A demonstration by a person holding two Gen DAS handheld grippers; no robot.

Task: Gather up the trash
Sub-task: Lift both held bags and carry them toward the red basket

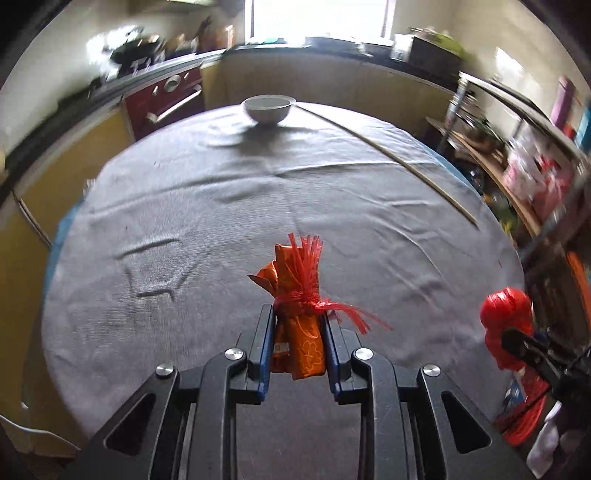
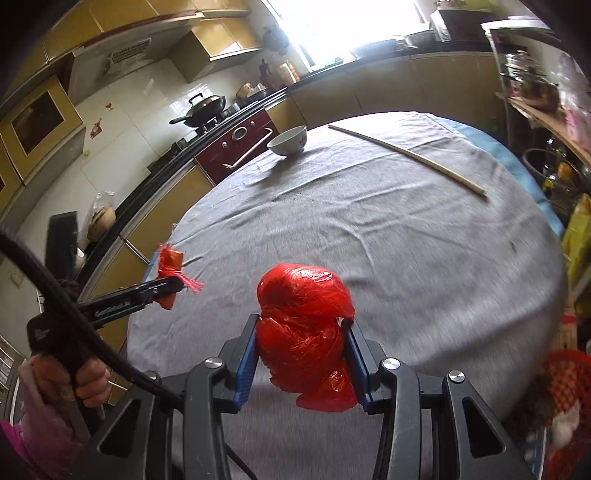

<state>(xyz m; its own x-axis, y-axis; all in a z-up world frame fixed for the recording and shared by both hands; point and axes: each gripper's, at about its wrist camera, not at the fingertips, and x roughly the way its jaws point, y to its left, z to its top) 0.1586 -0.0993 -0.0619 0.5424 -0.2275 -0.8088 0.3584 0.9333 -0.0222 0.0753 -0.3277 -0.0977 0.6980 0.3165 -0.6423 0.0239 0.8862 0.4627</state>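
black linkages and blue pads of the left claw [image 1: 298,332] fill the bottom of the left wrist view, clamped tight on an orange wrapper [image 1: 301,343] bound near its middle with a frayed red ribbon [image 1: 321,304]; the wrapper stands upright between the pads, its top reaching beyond the tips, lifted clear of the grey cloth [image 1: 221,229] that covers the round bench [image 1: 62,232]. at the right edge of that view the right claw [image 1: 517,338] shows side-on with its red load.

from the right wrist view, the right claw [image 2: 301,332] is closed on a crumpled red plastic bag [image 2: 303,325], the bundle bulging above the pads and a loose corner hanging below them, also held above the cloth [image 2: 406,240]. to its left the left claw [image 2: 171,290] appears in profile with the orange wrapper [image 2: 170,260], a person's hand [image 2: 70,380] wrapped around its handle and a black cable [image 2: 55,306] looping past it.

at the far side of the bench a white bowl [image 1: 269,108] sits upright on the cloth, and a long pale stick [image 1: 391,155] lies flat on the right half, well apart from both claws. kitchen counters, a dark red oven front [image 2: 240,142] and a wok [image 2: 205,107] on the stove line the wall behind, under a bright window [image 2: 343,22].
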